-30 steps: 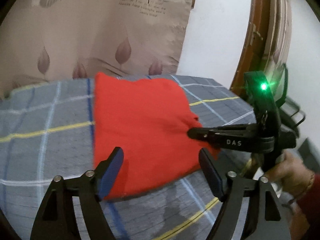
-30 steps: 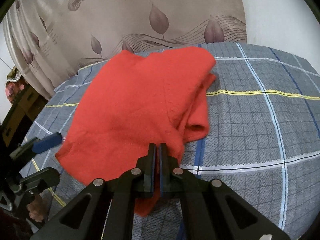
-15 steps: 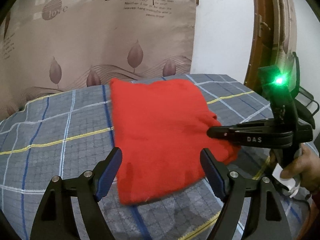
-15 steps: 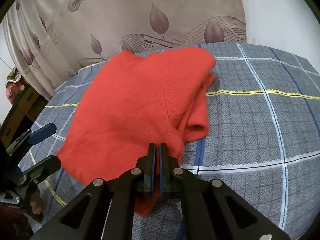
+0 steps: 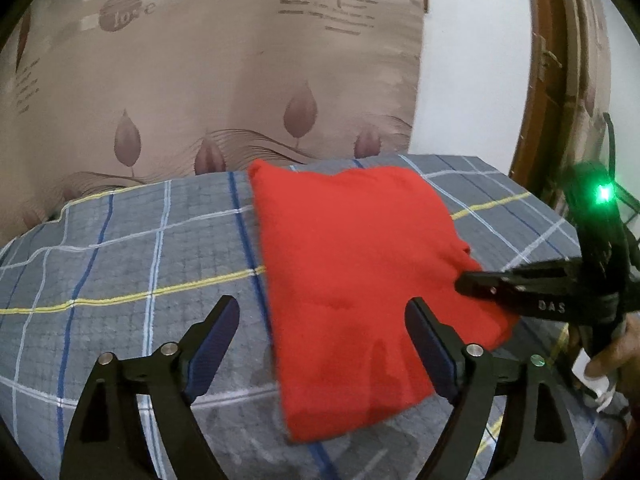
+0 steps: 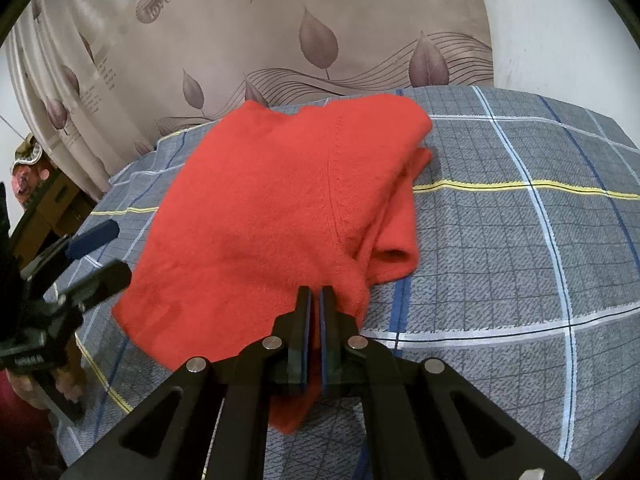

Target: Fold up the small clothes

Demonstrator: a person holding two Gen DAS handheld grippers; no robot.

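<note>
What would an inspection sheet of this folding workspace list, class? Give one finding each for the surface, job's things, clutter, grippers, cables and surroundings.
Surface: grey checked bedsheet with blue, white and yellow lines.
Job's things: folded red knitted garment lying on it.
Clutter: nothing seen.
Grippers: left gripper open, jaws just widened, the garment's near edge lying below them; right gripper shut on the garment's edge.
Cables: black cable behind the right gripper.
Surroundings: beige leaf-print curtain, white wall, brown wooden door frame.

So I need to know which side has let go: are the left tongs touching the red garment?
Apart. In the left wrist view the left tongs stand wide open, pads clear of the red garment.
</note>
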